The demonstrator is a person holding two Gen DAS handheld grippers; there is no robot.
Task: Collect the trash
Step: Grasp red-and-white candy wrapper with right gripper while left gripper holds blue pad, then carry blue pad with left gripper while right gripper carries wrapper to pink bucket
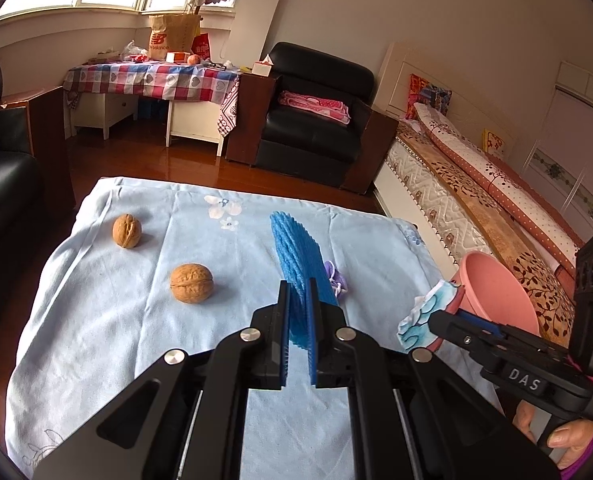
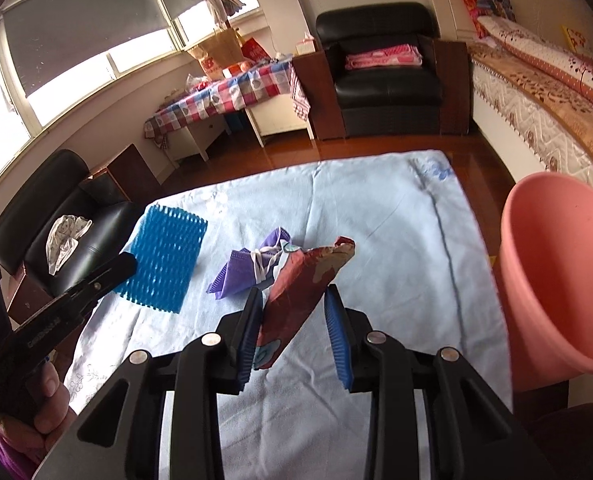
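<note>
The pink bin [image 2: 556, 272] is standing just off the right-hand edge of the blue-clothed table [image 2: 376, 208], and the right gripper [image 2: 294, 332] is the nearer of the two to it; the bin's open mouth is tilting toward the table, so the coming move looks like a short carry rightward over that rim. That right gripper is holding a crumpled printed wrapper [image 2: 296, 296], dark red with pale flowers, its long axis running up and away between the two blue pads; the jaws are standing partly apart with the wrapper pinched between them, though I cannot be sure the right pad is touching it. The left gripper [image 1: 298, 320] is sitting farther left, jaws squeezed nearly together on a blue foam fruit net [image 1: 296, 256], which is standing on edge, long axis pointing away. A purple face mask [image 2: 240, 272] is lying on the cloth beyond the wrapper, and two walnuts [image 1: 191, 282] are resting well left.
</note>
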